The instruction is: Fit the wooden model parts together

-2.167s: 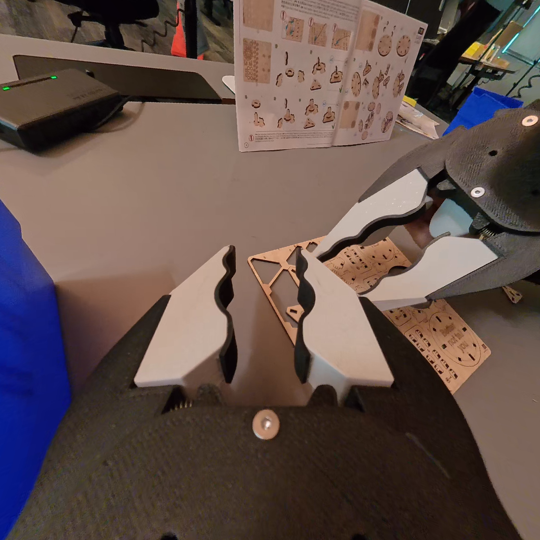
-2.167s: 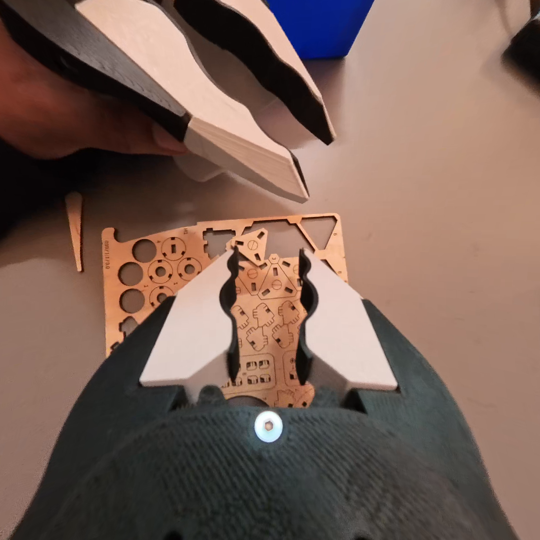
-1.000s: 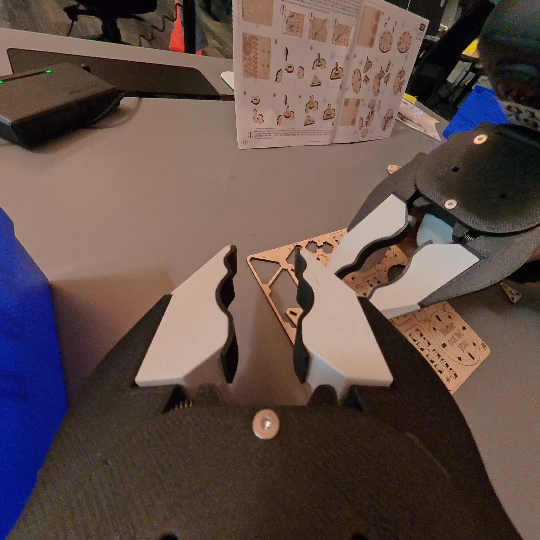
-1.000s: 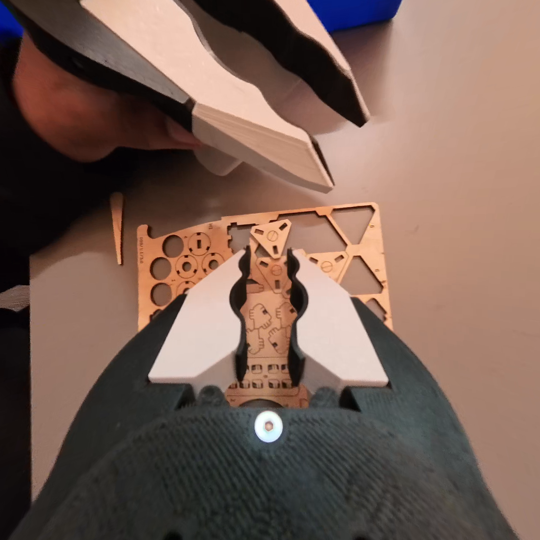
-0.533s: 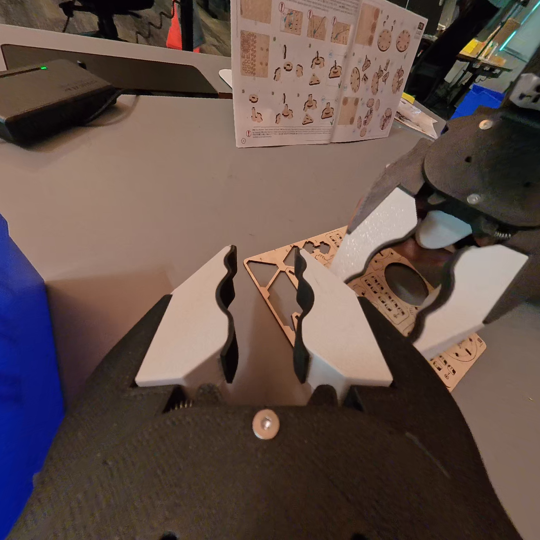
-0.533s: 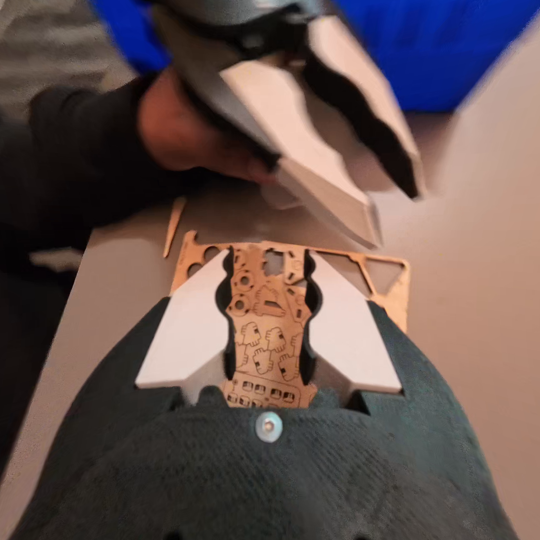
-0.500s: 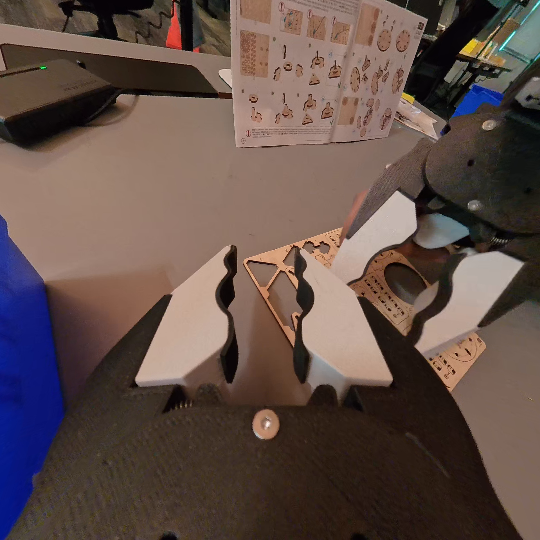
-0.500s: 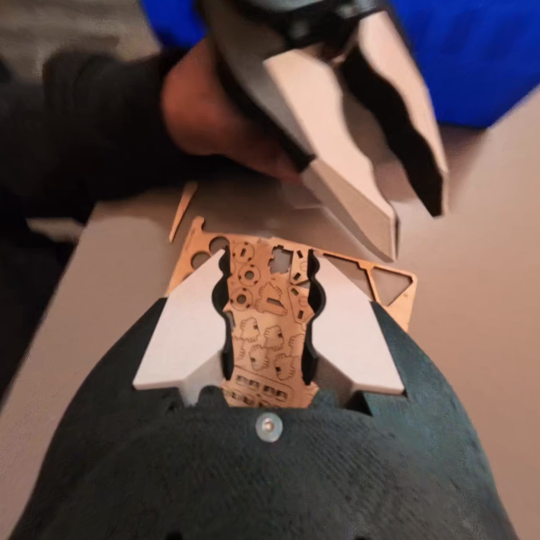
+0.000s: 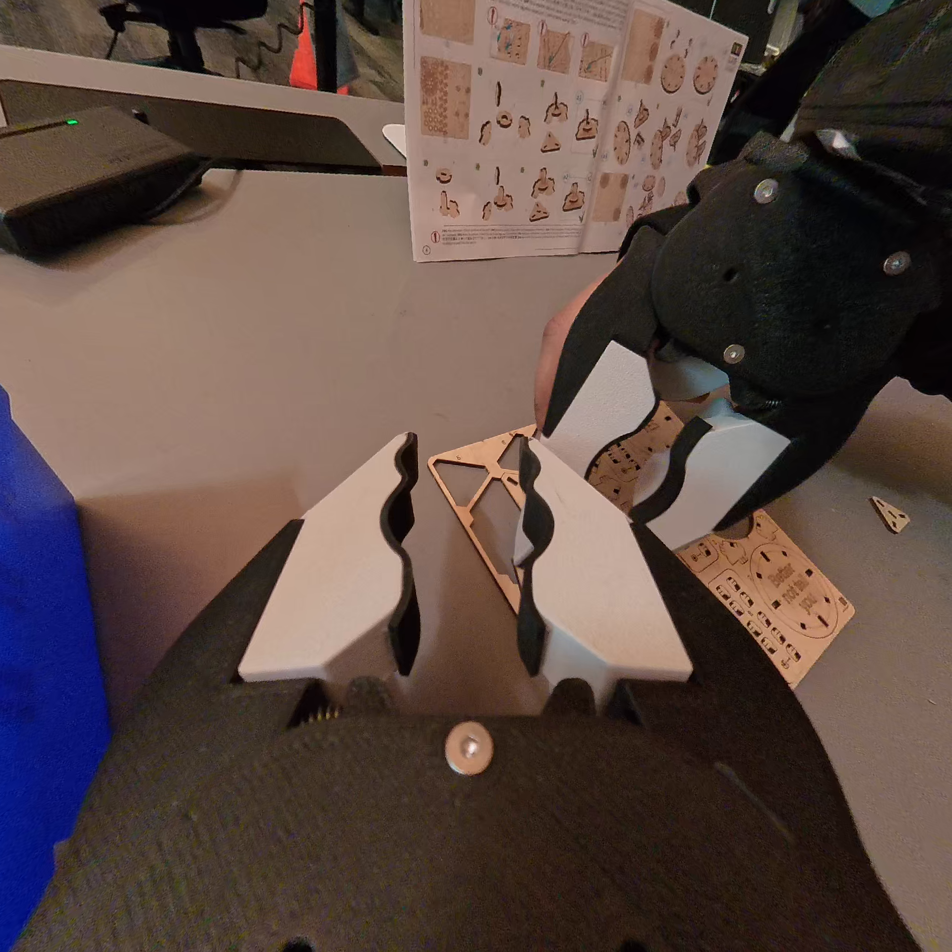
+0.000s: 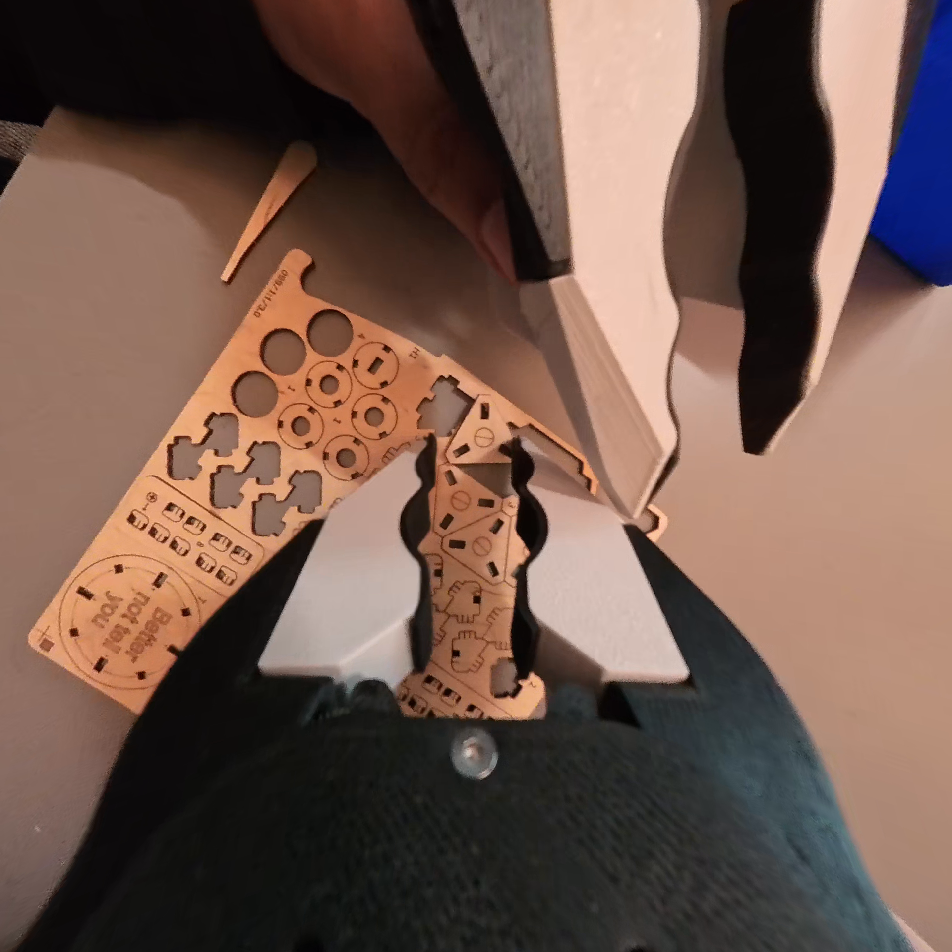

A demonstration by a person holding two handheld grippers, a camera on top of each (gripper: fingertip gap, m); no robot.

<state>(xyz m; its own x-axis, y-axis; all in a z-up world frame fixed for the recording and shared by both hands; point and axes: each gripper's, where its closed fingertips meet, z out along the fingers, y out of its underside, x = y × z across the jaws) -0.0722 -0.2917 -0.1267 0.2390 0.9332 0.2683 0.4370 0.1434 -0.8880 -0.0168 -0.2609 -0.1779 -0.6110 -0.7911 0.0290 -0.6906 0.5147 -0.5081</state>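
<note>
A thin laser-cut wooden sheet (image 10: pixel 154 592) lies flat on the grey table (image 10: pixel 772 618); it also shows in the left wrist view (image 9: pixel 772 608). My right gripper (image 10: pixel 471 445) points down at it, jaws partly open. A loose triangular wooden piece (image 10: pixel 479 432) sits tilted between its fingertips. The right pad touches one corner; a small gap shows at the left pad. My left gripper (image 9: pixel 466 440) is open and holds nothing. One of its fingertips (image 10: pixel 644 507) is down at the sheet's corner. The right gripper (image 9: pixel 613 489) also shows in the left wrist view.
An instruction leaflet (image 9: pixel 561 123) stands at the back. A black box (image 9: pixel 87 175) is at the far left and a blue bin (image 9: pixel 36 618) at the left edge. A small loose triangle (image 9: pixel 888 515) and a wooden sliver (image 10: pixel 268 206) lie on the table. A hand (image 10: pixel 412 129) holds the left gripper. Tip to tip, the grippers are about 8 cm apart. The wooden sliver (image 10: pixel 268 206) is about 11 cm from my right fingertips and 15 cm from my left.
My right gripper opened wide, swung round over the sheet, then narrowed about the triangular piece, which now sits tilted at its tips. My left gripper stayed open and came closer to the sheet's corner.
</note>
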